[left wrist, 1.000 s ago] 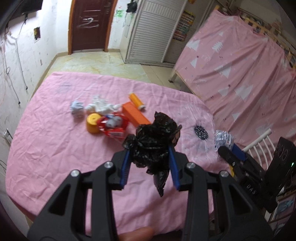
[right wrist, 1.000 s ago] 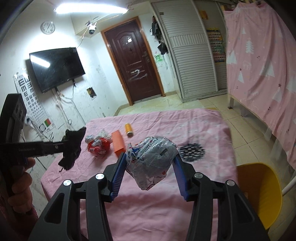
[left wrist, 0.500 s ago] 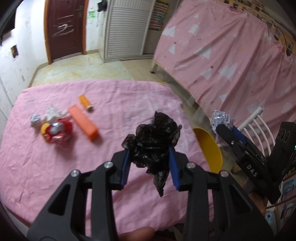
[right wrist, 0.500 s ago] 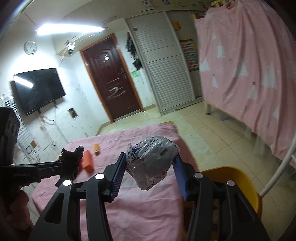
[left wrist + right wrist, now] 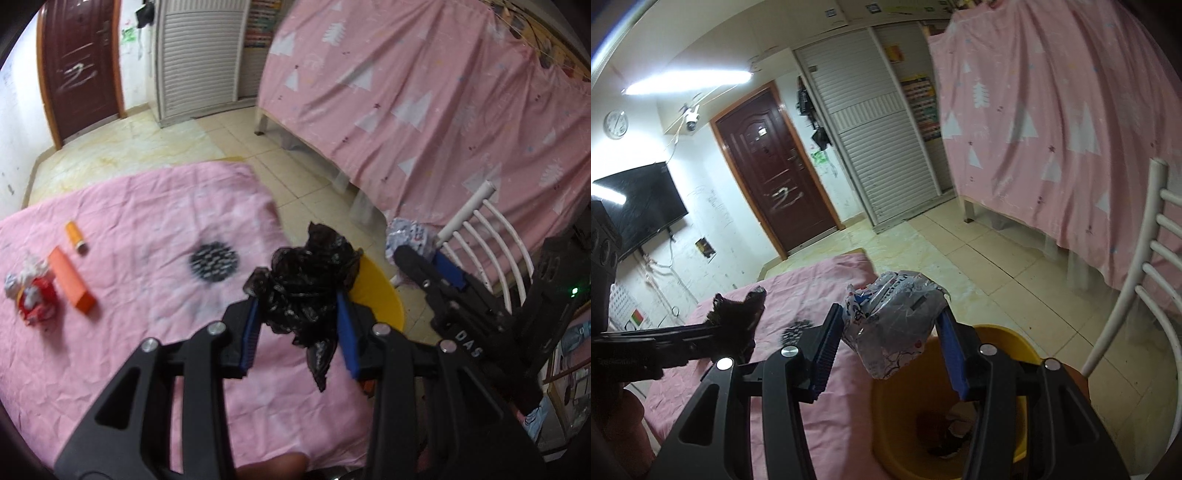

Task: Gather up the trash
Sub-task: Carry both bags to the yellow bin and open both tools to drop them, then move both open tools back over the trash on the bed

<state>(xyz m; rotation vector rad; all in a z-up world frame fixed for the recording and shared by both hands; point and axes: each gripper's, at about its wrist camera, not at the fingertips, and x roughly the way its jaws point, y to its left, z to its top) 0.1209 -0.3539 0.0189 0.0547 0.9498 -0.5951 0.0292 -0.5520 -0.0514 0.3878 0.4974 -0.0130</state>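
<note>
Two pieces of trash are in hand at the same moment. The crumpled black plastic bag (image 5: 306,280) is pinched between the blue pads of the left claw (image 5: 297,325), with a loose tail hanging below the grip. The crumpled clear printed wrapper (image 5: 894,317) is clamped in the right claw (image 5: 890,350), which hangs above the open mouth of the yellow bin (image 5: 912,454). The bin stands on the floor at the right edge of the bench (image 5: 155,369), so that the wrapper, once let go, should fall straight in; some scraps already lie at the bin's bottom. The left claw is held over the bench's right edge, with the bin's rim (image 5: 380,291) just beyond it, probably waiting its turn. Both pieces are light and springy, so a firm squeeze across the middle keeps them from slipping.

On the far left of the pink-covered bench more trash remains: an orange box (image 5: 72,278), an orange tube (image 5: 75,236) beyond it, and a red wrapper with white tissue (image 5: 33,295) to its left. A white chair (image 5: 1145,295) stands right of the bin.
</note>
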